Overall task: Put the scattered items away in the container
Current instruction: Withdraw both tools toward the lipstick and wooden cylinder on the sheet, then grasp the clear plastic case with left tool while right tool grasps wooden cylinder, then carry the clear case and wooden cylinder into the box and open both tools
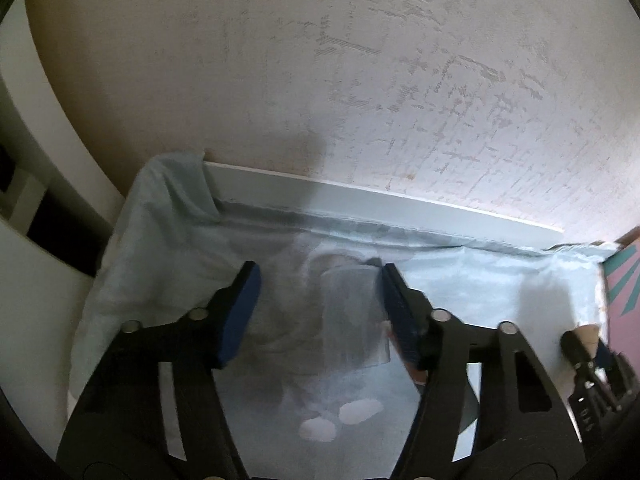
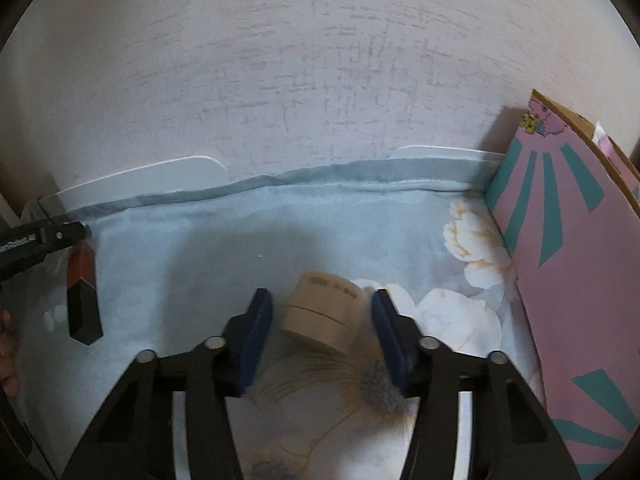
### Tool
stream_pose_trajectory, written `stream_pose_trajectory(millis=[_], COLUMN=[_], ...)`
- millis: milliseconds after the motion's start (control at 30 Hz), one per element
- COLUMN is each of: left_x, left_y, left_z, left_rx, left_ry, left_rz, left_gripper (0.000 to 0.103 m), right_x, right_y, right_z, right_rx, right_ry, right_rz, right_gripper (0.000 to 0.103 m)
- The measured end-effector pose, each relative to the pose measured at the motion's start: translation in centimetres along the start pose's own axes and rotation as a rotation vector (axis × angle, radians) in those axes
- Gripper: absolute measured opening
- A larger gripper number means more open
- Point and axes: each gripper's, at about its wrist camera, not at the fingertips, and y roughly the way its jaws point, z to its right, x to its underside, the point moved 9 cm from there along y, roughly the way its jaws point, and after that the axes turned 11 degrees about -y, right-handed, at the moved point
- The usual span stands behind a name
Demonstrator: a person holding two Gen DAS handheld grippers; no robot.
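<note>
A beige round jar (image 2: 324, 316) lies on the pale blue flowered cloth (image 2: 180, 264). My right gripper (image 2: 321, 293) stands open around it, both blue pads close to its sides and a thin gap showing at the left pad (image 2: 256, 336). A red-and-black oblong box (image 2: 82, 300) stands on the cloth at the left, with a finger of my left gripper (image 2: 60, 236) at its top end. In the left wrist view my left gripper (image 1: 319, 266) is open. A blurred grey oblong shape (image 1: 352, 320) sits against its right pad (image 1: 400, 312) and apart from the left pad.
A pink box with teal stripes (image 2: 560, 280) stands upright at the cloth's right edge. A white ledge (image 1: 380, 200) runs along the textured wall behind the cloth. A person's hand (image 2: 6, 344) shows at the left edge. The right gripper (image 1: 588, 352) appears low right.
</note>
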Motion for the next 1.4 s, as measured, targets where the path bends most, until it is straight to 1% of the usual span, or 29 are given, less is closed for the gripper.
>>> stream_pose_trajectory(millis=[100,133,167,367,400,567,633,733,867,900,933,1000,1033,1067,1167,1233,1333,1400], left_x=[0.5,0.7,0.9,1.8,2.0,2.4,2.5,2.7,2.8,2.8,1.5,1.7,1.7,-0.9,0.3,1.8,3.8,5.7], left_y=[-0.4,-0.6,-0.7,-2.2,-2.7,-6.4,-8.4,-11.5,-16.0,-17.3,-17.2,-19.6,-20.5,-19.5,-21.8,-23.4,-24.5,-25.0], left_z=[0.2,0.2,0.2,0.5,0.6,1.7,2.6,4.6,8.5,9.9,9.8,13.0,14.3,16.0,20.9,25.4,30.3,33.6], left_rx=[-0.006,-0.007,-0.003,0.031,0.038,0.08,0.095,0.131,0.181,0.201,0.215,0.254,0.273,0.29,0.348,0.385,0.441,0.471], left_ry=[0.021,0.026,0.03,0.03,0.028,0.025,0.031,0.045,0.086,0.098,0.106,0.135,0.149,0.159,0.203,0.242,0.294,0.335], left_rz=[0.017,0.024,0.026,0.034,0.036,0.055,0.063,0.068,0.098,0.106,0.108,0.122,0.127,0.127,0.122,0.115,0.093,0.073], left_gripper=[0.035,0.031,0.03,0.029,0.028,0.028,0.028,0.028,0.028,0.028,0.028,0.028,0.028,0.028,0.028,0.028,0.028,0.028], right_x=[-0.1,0.0,0.0,0.0,-0.5,-1.0,-1.3,-2.9,-4.7,-4.7,-4.8,-5.6,-5.5,-5.5,-6.0,-5.8,-4.1,-2.8], right_y=[0.0,0.0,0.0,0.0,0.0,-0.9,-2.0,-3.9,-7.8,-9.3,-10.6,-13.1,-14.0,-15.3,-17.8,-19.3,-20.8,-21.6], right_z=[0.0,0.1,0.2,0.5,-0.3,-0.3,-0.6,0.2,1.8,1.1,1.6,3.5,4.1,5.0,7.9,10.2,12.9,15.4], right_rx=[0.01,0.01,0.009,-0.002,-0.006,-0.025,-0.042,-0.064,-0.085,-0.092,-0.096,-0.105,-0.107,-0.11,-0.11,-0.106,-0.088,-0.072], right_ry=[-0.025,-0.026,-0.024,-0.023,-0.026,-0.033,-0.035,-0.037,-0.037,-0.04,-0.038,-0.027,-0.025,-0.022,-0.019,-0.013,0.001,0.014], right_rz=[0.011,0.015,0.018,0.025,0.027,0.047,0.058,0.087,0.14,0.151,0.163,0.185,0.193,0.203,0.217,0.218,0.213,0.203], right_gripper=[0.036,0.036,0.036,0.036,0.036,0.036,0.036,0.036,0.036,0.036,0.036,0.036,0.036,0.036,0.036,0.036,0.036,0.036])
